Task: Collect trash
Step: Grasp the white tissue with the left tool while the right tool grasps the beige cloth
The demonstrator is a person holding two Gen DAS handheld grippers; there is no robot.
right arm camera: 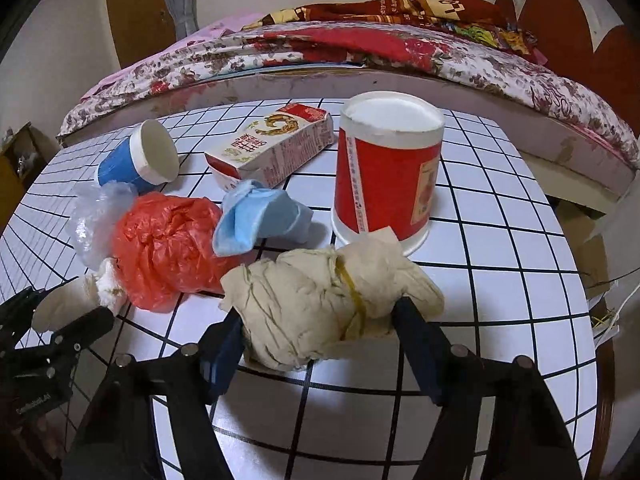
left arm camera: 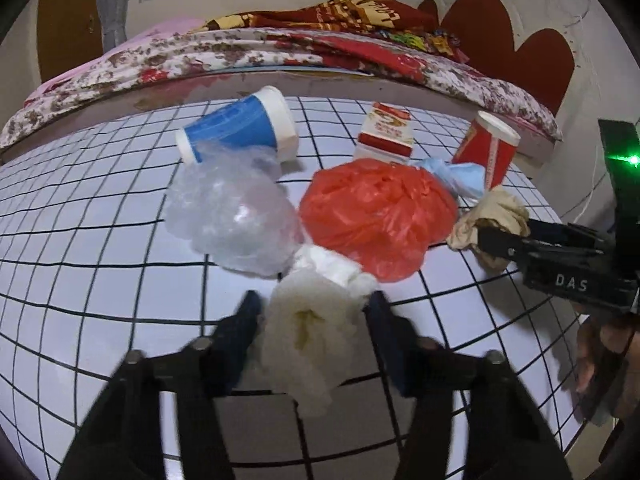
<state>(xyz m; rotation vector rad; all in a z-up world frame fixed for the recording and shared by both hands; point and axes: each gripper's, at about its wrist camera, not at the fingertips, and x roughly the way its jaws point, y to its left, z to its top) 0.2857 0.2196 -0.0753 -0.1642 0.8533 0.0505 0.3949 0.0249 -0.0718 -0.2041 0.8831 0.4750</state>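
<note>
Trash lies on a white grid-patterned table (left arm camera: pixel 80 240). My left gripper (left arm camera: pixel 314 308) has its fingers around a crumpled white tissue wad (left arm camera: pixel 316 332), touching both sides. My right gripper (right arm camera: pixel 320 320) has its fingers around a beige crumpled paper wad (right arm camera: pixel 320 300) bound with a rubber band; it also shows in the left wrist view (left arm camera: pixel 492 216). Nearby lie an orange plastic bag (left arm camera: pixel 376 212), a clear plastic bag (left arm camera: pixel 236 216), a blue face mask (right arm camera: pixel 256 216), a blue paper cup (left arm camera: pixel 240 124) on its side, a red-and-white carton (right arm camera: pixel 272 144) and an upturned red paper cup (right arm camera: pixel 384 172).
A bed with a floral cover (left arm camera: pixel 280 48) runs along the table's far edge, with a red headboard (left arm camera: pixel 520 48) at right. A cardboard box (right arm camera: pixel 588 232) stands past the table's right edge.
</note>
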